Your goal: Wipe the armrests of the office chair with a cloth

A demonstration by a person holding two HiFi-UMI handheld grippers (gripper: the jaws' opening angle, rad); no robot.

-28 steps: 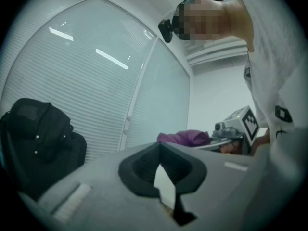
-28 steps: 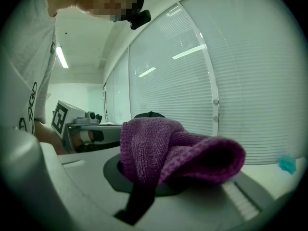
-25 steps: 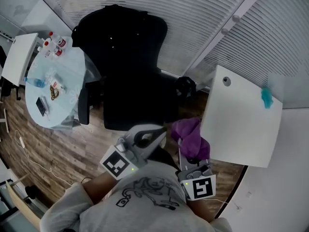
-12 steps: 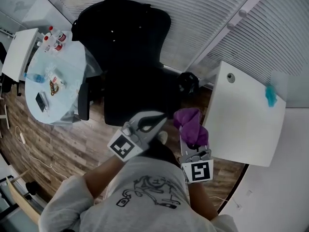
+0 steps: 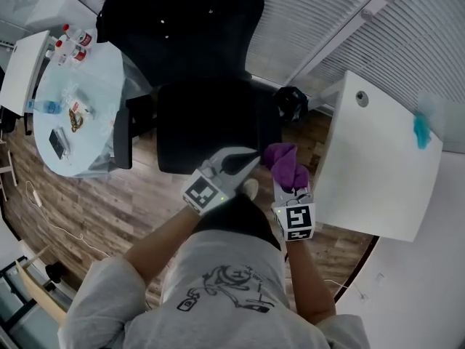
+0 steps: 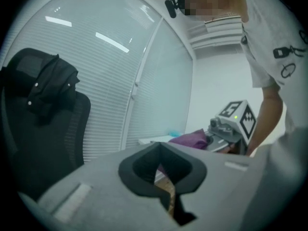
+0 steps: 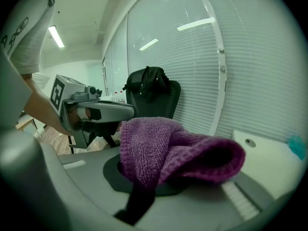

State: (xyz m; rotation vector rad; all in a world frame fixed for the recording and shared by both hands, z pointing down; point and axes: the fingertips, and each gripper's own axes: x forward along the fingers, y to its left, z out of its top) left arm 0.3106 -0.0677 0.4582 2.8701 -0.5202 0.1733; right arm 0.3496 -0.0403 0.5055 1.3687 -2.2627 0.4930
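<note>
Just in front of chair [image 5: 211, 122], over wood floor [image 5: 145, 202], right gripper [image 5: 289, 182] clamped on purple cloth [image 5: 285, 164], left gripper [image 5: 253, 155] pressed shut and empty, beside white desk [image 5: 378, 166]

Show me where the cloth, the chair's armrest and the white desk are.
cloth [image 5: 288, 167]: head view, middle of the purple bundle.
armrest [image 5: 121, 140]: head view, middle of the dark pad on the chair's side nearer the picture's left.
desk [image 5: 378, 158]: head view, bare white top.
</note>
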